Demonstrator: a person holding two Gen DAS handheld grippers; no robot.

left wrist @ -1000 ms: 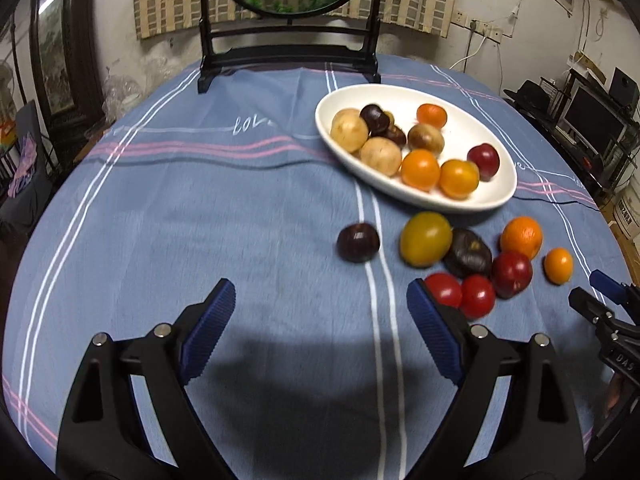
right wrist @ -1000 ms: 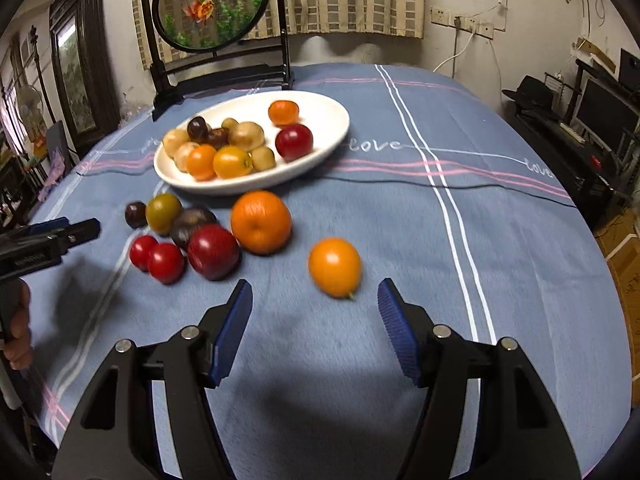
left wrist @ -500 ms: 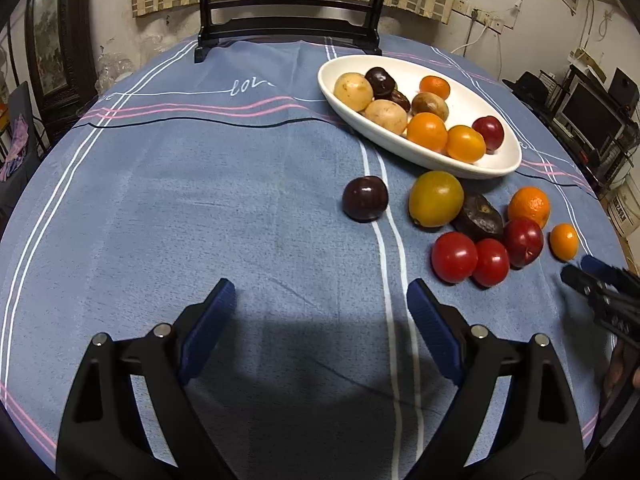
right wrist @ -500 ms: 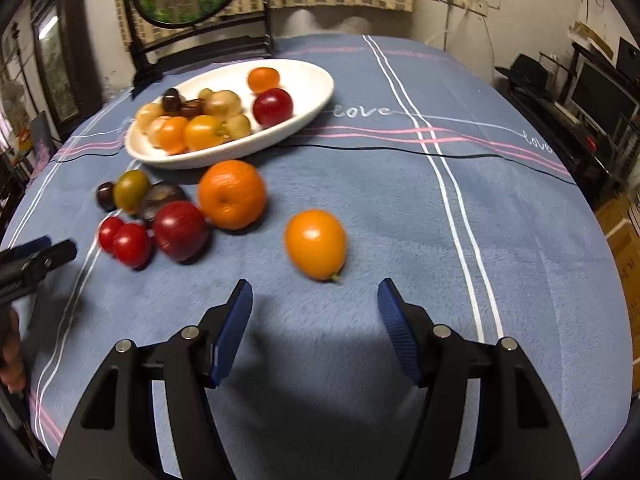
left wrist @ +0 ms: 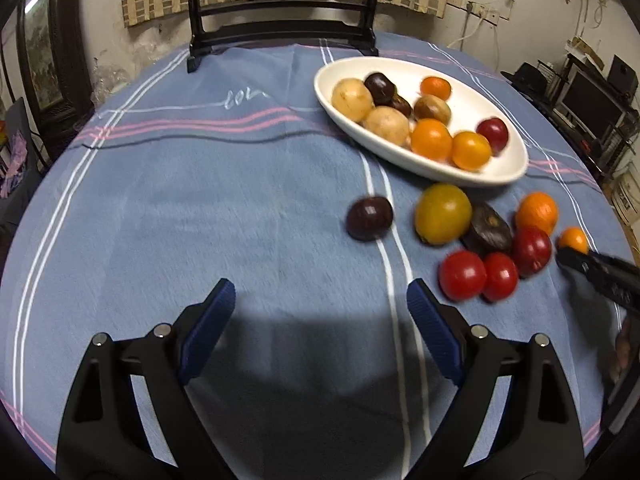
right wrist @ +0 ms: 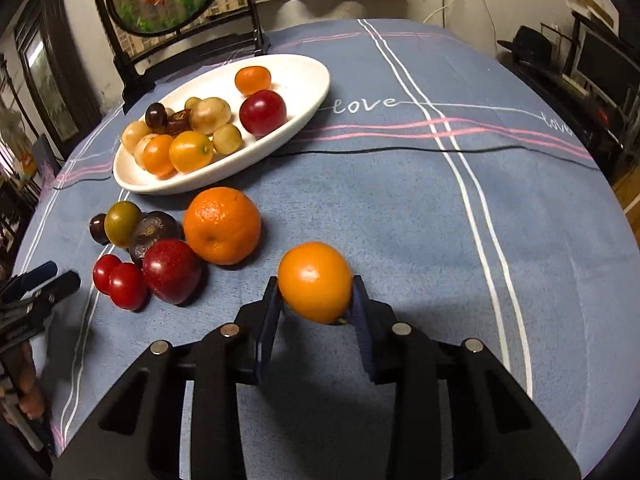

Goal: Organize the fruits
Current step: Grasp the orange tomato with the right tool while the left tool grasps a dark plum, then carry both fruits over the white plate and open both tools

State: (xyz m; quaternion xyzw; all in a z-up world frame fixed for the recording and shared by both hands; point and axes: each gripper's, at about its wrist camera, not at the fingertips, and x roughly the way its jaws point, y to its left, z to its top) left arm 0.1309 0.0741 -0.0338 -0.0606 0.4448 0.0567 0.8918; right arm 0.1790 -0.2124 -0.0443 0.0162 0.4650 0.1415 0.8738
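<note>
At lower centre, the right gripper point(right wrist: 316, 300), wide a moment ago, is closing on the small orange point(right wrist: 315, 281), readying it for the white dish point(right wrist: 308, 92).

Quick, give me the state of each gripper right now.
Left gripper: open, nothing between its fingers.
Right gripper: closing on the small orange, pads touching both its sides.
</note>
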